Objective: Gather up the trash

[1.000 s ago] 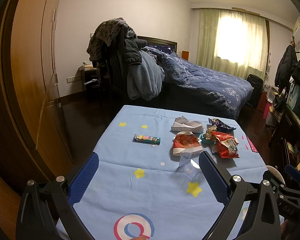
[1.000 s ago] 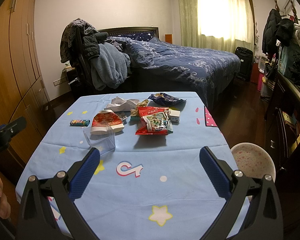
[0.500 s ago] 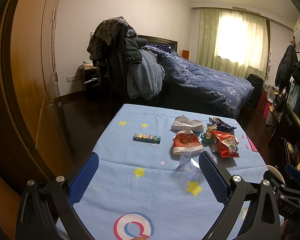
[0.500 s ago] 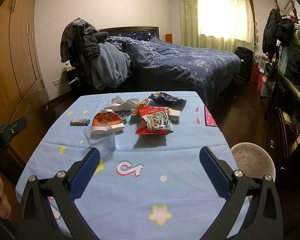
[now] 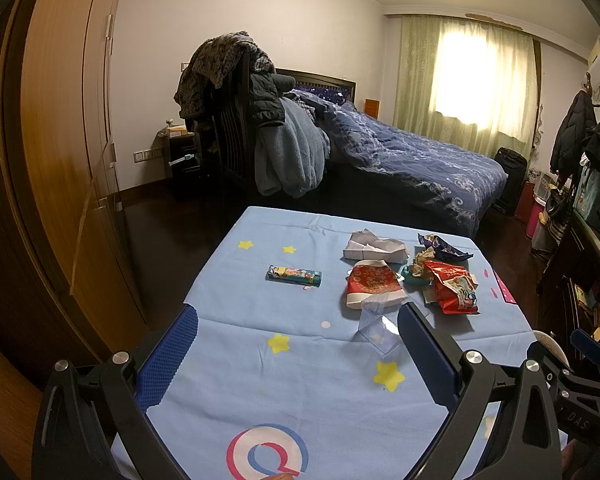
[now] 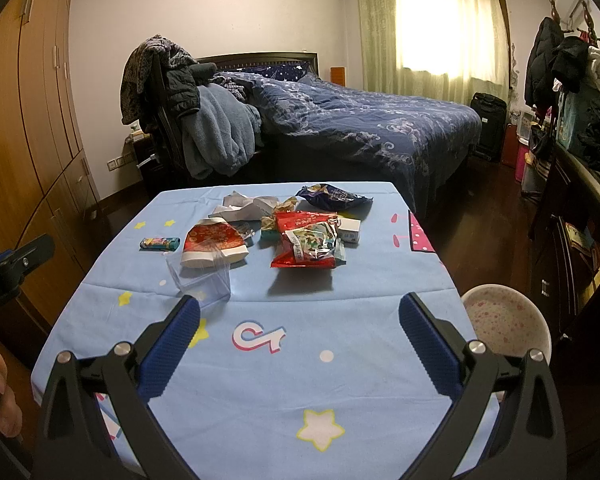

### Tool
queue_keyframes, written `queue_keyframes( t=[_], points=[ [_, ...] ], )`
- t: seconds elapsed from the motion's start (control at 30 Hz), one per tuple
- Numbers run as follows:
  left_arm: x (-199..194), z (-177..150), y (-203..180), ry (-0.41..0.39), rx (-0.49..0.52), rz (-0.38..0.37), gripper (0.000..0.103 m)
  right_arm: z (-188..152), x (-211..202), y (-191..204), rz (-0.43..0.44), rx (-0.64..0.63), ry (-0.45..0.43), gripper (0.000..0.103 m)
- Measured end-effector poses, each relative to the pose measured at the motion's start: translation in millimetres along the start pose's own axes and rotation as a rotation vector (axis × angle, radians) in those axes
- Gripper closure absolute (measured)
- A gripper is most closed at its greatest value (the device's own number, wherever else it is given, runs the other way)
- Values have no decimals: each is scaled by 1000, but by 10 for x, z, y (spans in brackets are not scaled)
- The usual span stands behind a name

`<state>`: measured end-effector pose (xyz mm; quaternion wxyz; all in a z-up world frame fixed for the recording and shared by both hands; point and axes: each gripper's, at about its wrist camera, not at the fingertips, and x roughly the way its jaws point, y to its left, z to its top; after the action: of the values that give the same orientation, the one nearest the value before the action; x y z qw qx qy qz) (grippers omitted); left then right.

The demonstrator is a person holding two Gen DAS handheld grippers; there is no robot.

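Trash lies on a light blue tablecloth (image 5: 260,368) (image 6: 300,380): a red and white paper cup (image 5: 372,284) (image 6: 214,242) on its side, a clear plastic box (image 5: 376,330) (image 6: 202,280), a red snack bag (image 5: 454,288) (image 6: 308,242), a dark blue wrapper (image 5: 442,246) (image 6: 332,196), crumpled white paper (image 5: 374,246) (image 6: 246,206) and a small colourful pack (image 5: 294,274) (image 6: 160,243). My left gripper (image 5: 296,340) and my right gripper (image 6: 300,320) both stand open over the near part of the table, short of the trash, with nothing between the fingers.
A white speckled bin (image 6: 504,320) stands on the floor right of the table. A bed (image 6: 360,120) and a chair piled with clothes (image 5: 252,120) are behind the table, a wooden wardrobe (image 5: 60,140) on the left, a dark sideboard (image 6: 580,220) on the right.
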<state>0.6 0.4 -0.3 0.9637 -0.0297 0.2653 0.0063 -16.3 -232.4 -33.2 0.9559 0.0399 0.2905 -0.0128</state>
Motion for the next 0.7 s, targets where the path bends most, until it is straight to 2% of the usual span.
queue_keyframes(
  t=[0.7],
  points=[
    [3, 2, 3, 5, -2, 0, 4, 1, 5, -15, 0, 1, 2, 3]
  ],
)
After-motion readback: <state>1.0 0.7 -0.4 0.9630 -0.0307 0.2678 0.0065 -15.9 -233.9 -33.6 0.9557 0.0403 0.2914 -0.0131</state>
